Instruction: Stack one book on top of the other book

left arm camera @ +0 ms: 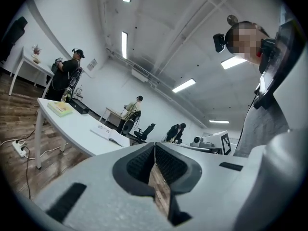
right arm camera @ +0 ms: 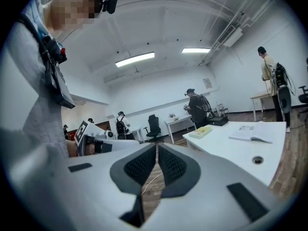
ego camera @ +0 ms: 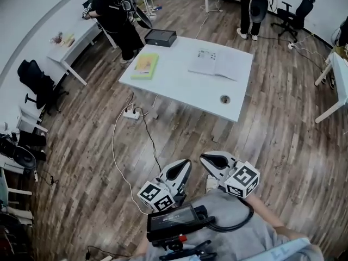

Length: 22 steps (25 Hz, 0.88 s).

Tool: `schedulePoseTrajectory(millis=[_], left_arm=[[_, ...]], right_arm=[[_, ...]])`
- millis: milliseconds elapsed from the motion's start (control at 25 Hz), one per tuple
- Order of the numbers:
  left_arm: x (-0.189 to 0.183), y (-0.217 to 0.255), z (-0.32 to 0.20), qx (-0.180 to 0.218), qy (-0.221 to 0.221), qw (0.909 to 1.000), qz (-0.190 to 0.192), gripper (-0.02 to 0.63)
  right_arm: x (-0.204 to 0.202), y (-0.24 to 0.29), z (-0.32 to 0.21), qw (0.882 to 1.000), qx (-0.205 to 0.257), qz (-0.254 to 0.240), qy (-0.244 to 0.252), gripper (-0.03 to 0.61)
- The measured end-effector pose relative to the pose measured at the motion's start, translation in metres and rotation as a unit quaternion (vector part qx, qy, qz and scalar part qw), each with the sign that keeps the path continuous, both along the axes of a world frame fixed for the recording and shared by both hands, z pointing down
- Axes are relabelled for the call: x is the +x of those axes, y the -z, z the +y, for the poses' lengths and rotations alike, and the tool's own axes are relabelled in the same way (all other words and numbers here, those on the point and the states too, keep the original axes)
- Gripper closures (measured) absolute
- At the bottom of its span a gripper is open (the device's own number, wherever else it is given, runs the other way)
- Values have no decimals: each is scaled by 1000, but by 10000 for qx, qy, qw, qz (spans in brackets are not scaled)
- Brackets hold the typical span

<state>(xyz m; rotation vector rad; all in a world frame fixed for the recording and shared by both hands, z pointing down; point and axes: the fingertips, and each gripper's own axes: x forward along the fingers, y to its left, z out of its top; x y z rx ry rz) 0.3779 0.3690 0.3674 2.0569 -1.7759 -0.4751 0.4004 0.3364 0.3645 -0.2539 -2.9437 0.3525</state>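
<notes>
On the white table (ego camera: 179, 88) across the floor from you, the yellow-green book (ego camera: 144, 66) lies closed near the left edge. The open white book (ego camera: 213, 64) lies flat to its right, well apart from it, and a black box (ego camera: 160, 37) sits at the far edge. Close to your body, your left gripper (ego camera: 184, 166) has its jaws pressed together on nothing, and just beside it your right gripper (ego camera: 211, 161) is likewise pressed together and empty, both well short of the table.
</notes>
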Motion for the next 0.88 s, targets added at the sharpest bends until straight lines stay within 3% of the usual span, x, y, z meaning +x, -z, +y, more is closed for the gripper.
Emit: schedulePoseTrajectory(millis=[480,600,800,880], left_arm=[[-13,4,-80,-65,-50,9998,-175,594],[-28,-16,-83,-74,-89,9995,-290,594],[-58,-10,-103,-100,-195,9998,3,594],[-79,-17,-109,-35,-309,9995,-72,594]], right_arm=[[-14,0,-83,9998,-129,-138,-39,548],[-23,-5,-92,9997,-199,-99,-58,548],[-56,-14,-104,9996,-221,73,-146,548],[-75,-16,-111,9995,-206,126,-220,548]])
